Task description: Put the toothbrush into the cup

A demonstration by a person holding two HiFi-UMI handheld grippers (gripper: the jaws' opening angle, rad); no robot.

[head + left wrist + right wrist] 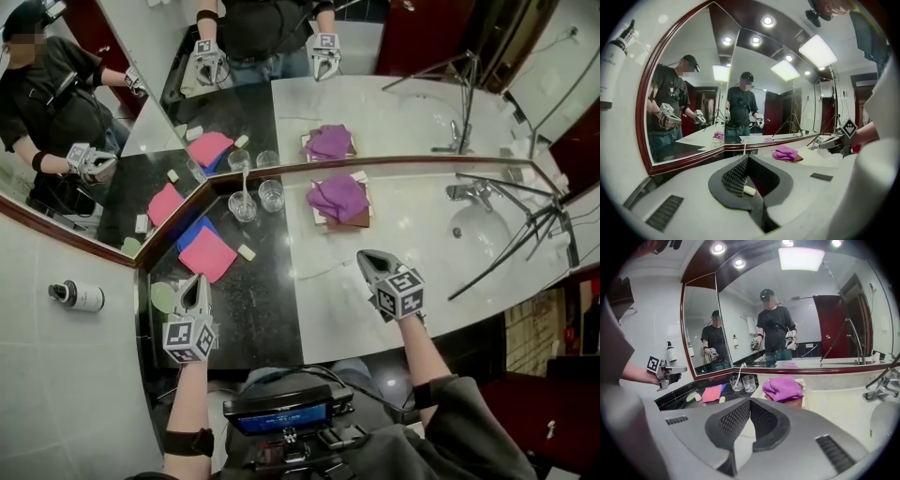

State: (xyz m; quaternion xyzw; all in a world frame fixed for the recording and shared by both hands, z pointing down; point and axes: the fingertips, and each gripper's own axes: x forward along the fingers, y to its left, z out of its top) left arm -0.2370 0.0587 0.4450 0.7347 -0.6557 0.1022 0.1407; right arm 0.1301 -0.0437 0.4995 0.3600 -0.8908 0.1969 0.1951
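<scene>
A white toothbrush (pixel 246 186) stands in the left one of two clear glass cups (pixel 242 207), close to the mirror on the black counter. The right gripper view shows the same toothbrush (pixel 739 371) leaning in its cup (pixel 736 383), well ahead of the jaws. My left gripper (pixel 196 281) hovers over the black counter near its front edge, shut and empty. My right gripper (pixel 365 256) is above the white counter, shut too, with nothing between its fingers. Both are well short of the cups.
A second, empty glass (pixel 271 195) stands beside the cup. Pink and blue cloths (pixel 207 254), a small soap bar (pixel 247 252) and a green pad (pixel 162 297) lie on the black part. A purple towel (pixel 338 197) sits on a tray. At the right are the faucet (pixel 472 192) and tripod legs (pixel 517 239).
</scene>
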